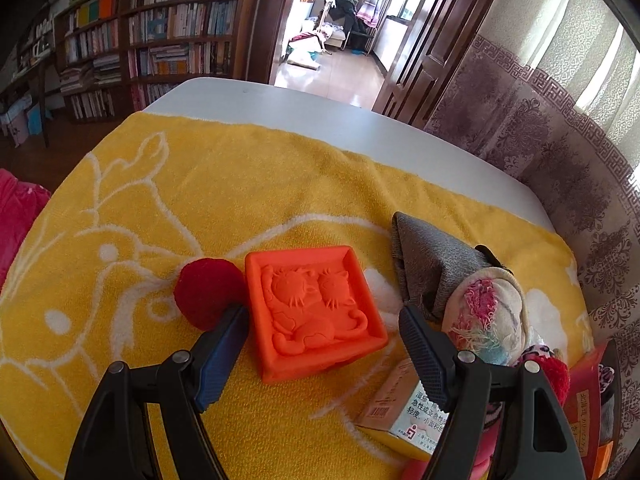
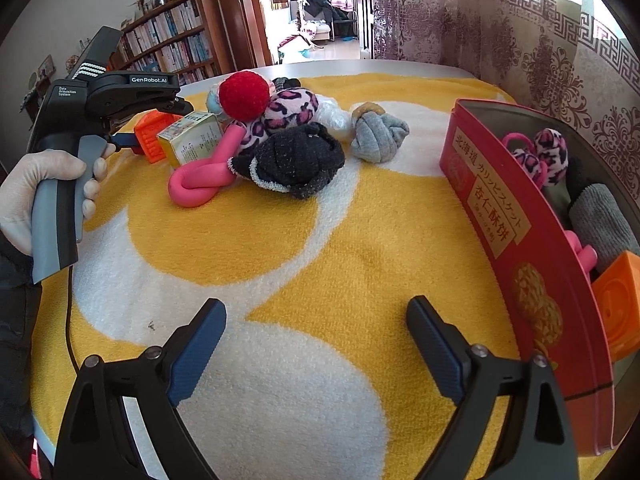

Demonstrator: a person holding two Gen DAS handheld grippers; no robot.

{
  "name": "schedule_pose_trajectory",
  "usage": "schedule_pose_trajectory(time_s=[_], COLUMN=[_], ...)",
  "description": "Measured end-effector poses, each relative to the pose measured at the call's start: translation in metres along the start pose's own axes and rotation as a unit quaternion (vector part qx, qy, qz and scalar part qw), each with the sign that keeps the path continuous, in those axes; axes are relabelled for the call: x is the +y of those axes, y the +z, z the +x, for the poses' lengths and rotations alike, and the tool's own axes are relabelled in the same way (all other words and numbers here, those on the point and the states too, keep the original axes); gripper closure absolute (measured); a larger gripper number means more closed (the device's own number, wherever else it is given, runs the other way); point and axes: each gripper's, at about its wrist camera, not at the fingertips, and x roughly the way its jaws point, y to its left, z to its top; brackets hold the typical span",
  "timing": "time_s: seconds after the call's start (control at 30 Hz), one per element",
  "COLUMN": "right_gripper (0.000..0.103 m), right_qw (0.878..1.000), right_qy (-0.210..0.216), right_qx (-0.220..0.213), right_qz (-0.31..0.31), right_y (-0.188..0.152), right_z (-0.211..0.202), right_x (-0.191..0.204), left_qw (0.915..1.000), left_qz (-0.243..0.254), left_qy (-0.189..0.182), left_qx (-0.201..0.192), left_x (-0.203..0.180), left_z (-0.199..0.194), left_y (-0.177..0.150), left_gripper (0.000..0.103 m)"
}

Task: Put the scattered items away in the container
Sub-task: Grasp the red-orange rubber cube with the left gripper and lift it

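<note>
Left wrist view shows the left gripper (image 1: pixel 322 320) with its jaws spread around an orange block (image 1: pixel 314 312) embossed with two cats, the pads beside its edges but not visibly pressing, so it looks released. A red pompom (image 1: pixel 208 292) sits just left of the block, with a grey sock (image 1: pixel 436 272) and a frayed pale sock (image 1: pixel 486 312) to its right, all on the yellow towel (image 1: pixel 240 184). Right wrist view shows the right gripper (image 2: pixel 316 322) wide open over bare towel, nothing between its fingers. A red tin (image 2: pixel 504 216) stands at the right holding a leopard-print sock (image 2: pixel 548 152), a grey sock and an orange piece. A gloved hand (image 2: pixel 44 196) grips the left tool's handle.
</note>
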Motion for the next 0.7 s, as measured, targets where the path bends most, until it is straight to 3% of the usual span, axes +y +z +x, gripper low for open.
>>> schedule_pose_trajectory(time_s=[0.1, 0.2, 0.37, 0.7], right_gripper=[0.008, 0.007, 0.005, 0.004], right_qw=[1.0, 1.0, 1.0, 1.0], right_qy=[0.002, 0.003, 0.003, -0.007], right_qx=[0.0, 0.0, 0.003, 0.007], right_qz=[0.0, -0.001, -0.006, -0.013], right_y=[0.001, 0.001, 0.002, 0.001], right_z=[0.0, 0.0, 0.002, 0.004], right_x=[0.0, 0.001, 0.003, 0.005], left_qw=[0.9998, 0.999, 0.9994, 0.9945], left_qz=[0.017, 0.034, 0.015, 0.022], left_qy=[0.008, 0.026, 0.0, -0.036], left_qx=[-0.006, -0.016, -0.031, -0.095], left_x=[-0.003, -0.003, 0.01, 0.011], left_z=[0.004, 0.004, -0.004, -0.052], left_y=[0.0, -0.001, -0.002, -0.004], left_gripper=[0.025, 0.043, 0.048, 0.048])
